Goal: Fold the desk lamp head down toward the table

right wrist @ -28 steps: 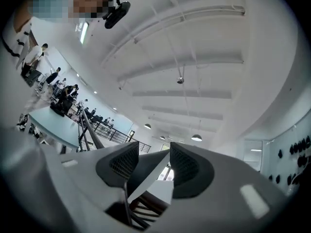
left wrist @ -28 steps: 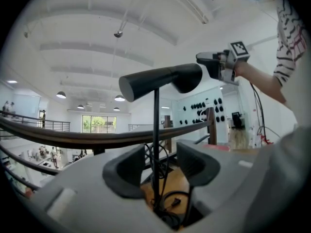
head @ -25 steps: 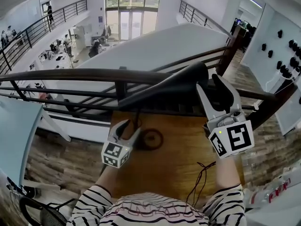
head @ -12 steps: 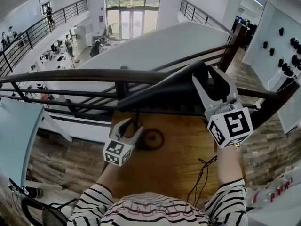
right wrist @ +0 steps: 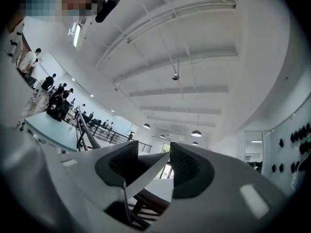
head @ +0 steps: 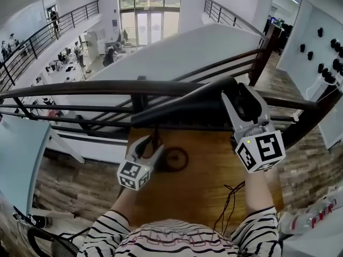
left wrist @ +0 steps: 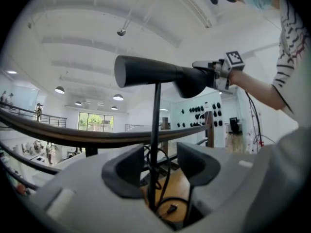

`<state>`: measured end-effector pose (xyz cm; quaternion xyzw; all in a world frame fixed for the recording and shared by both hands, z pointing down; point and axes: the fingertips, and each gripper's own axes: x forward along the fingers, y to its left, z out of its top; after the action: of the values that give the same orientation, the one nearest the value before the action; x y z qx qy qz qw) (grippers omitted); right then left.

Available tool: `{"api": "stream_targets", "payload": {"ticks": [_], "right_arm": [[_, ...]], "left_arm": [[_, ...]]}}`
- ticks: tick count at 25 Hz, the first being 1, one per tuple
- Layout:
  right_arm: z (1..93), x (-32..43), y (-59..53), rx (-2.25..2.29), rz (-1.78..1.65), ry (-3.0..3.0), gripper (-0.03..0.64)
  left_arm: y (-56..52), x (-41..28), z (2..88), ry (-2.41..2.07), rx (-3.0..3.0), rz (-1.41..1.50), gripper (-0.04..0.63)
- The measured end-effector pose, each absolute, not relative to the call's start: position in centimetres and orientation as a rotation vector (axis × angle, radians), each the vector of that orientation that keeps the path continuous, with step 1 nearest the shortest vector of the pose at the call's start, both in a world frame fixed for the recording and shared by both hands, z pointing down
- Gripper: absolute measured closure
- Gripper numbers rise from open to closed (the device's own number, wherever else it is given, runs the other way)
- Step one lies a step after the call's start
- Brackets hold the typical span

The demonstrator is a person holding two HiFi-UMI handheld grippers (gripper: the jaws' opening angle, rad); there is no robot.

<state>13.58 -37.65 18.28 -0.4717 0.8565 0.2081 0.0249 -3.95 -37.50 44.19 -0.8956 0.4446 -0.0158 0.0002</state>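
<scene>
Black lamp head (head: 187, 103) lies level atop thin stem (left wrist: 154, 144).

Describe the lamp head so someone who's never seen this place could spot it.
On the wooden table by the dark railing stands a thin black pole. Across its top lies the lamp head, held at its wide end by the right gripper. Unlike the straight rails behind, it is a long, tapering black cone.

The left grey hand-held gripper (head: 150, 146) points level, its jaws opening, with the thin black lamp pole (left wrist: 154, 130) free between them. The right grey hand-held gripper (head: 237, 98), tilted slightly upward, seemingly clamps the black lamp head (head: 187, 103).
</scene>
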Motion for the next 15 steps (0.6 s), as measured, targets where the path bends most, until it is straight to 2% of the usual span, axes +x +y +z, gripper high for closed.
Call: {"api": "stream_targets", "payload": {"ticks": [15], "right_arm": [[23.2,17.2,-38.1,-1.515,0.432,2.577,0.417]], "left_arm": [[-38.1,-2.6,45.6,1.368,-2.85,-0.047,0.402]]}}
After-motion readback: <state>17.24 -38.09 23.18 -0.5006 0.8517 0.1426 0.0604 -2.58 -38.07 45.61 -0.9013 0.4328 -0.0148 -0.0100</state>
